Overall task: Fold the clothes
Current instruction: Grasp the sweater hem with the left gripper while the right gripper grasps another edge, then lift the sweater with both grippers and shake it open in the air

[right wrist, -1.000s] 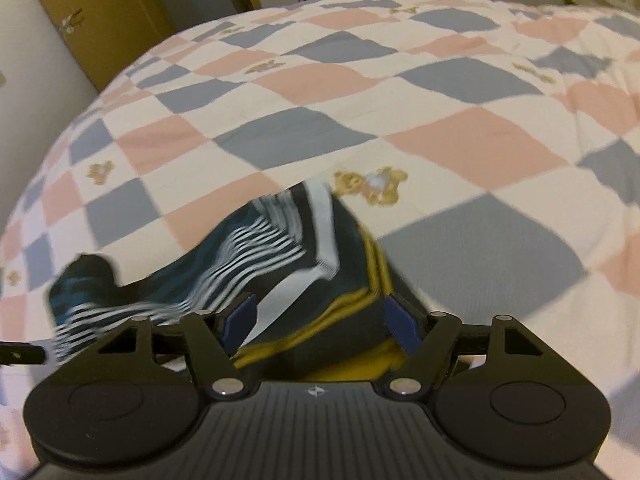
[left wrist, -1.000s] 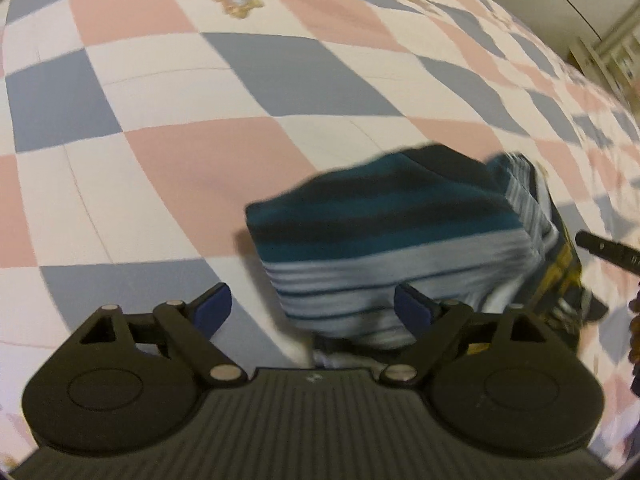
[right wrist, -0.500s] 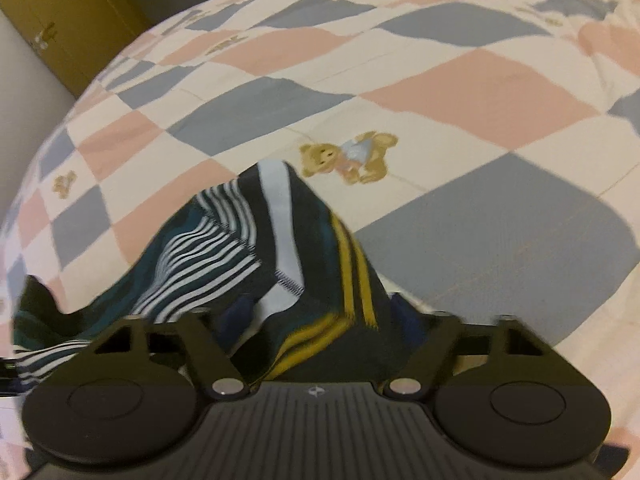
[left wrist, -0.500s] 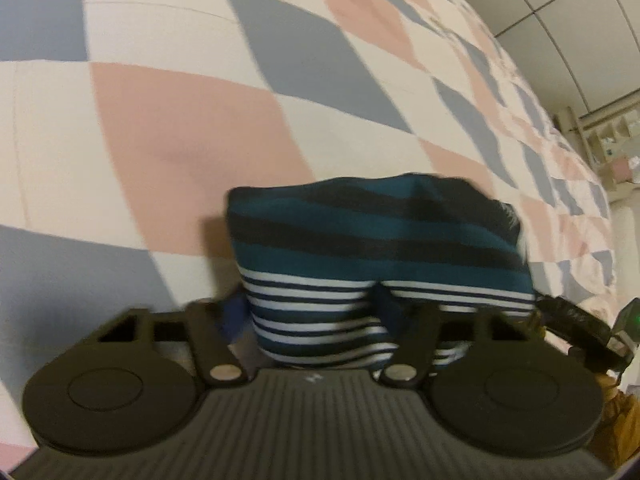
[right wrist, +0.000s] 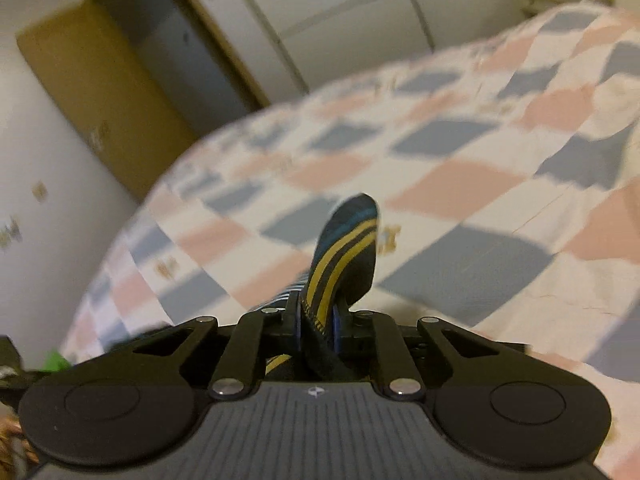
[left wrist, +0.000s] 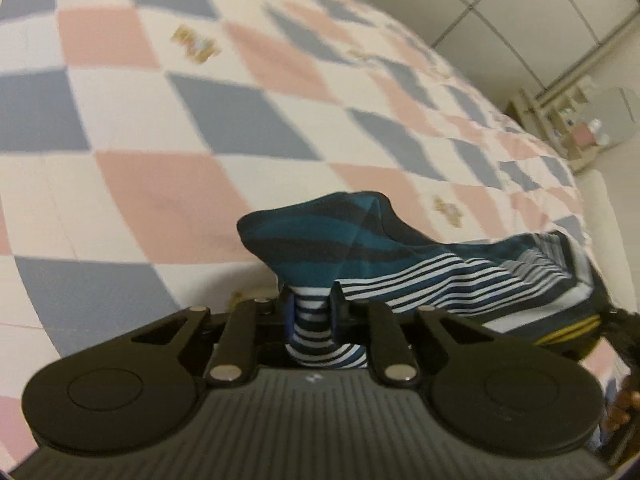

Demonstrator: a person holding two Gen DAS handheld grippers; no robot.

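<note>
Clearly we are gripping the striped garment (left wrist: pixel 400 264) in both the left tool (left wrist: pixel 311 310) and right tool (right wrist: pixel 316 320), lifting it above the bed (left wrist: pixel 160 128), with folding not yet done.

The left gripper (left wrist: pixel 311 312) is seen from its own wrist camera with its 2 blue-padded fingers (left wrist: pixel 286 312) drawn close together, a fold of the striped garment (left wrist: pixel 360 248) being pinched between them. The right gripper (right wrist: pixel 316 322) is likewise closed, its 2 fingers (right wrist: pixel 337 326) clamped on a yellow-striped edge of the same cloth. At the right edge of the left view, part of a hand (left wrist: pixel 624 400) is glimpsed, blurred.
</note>
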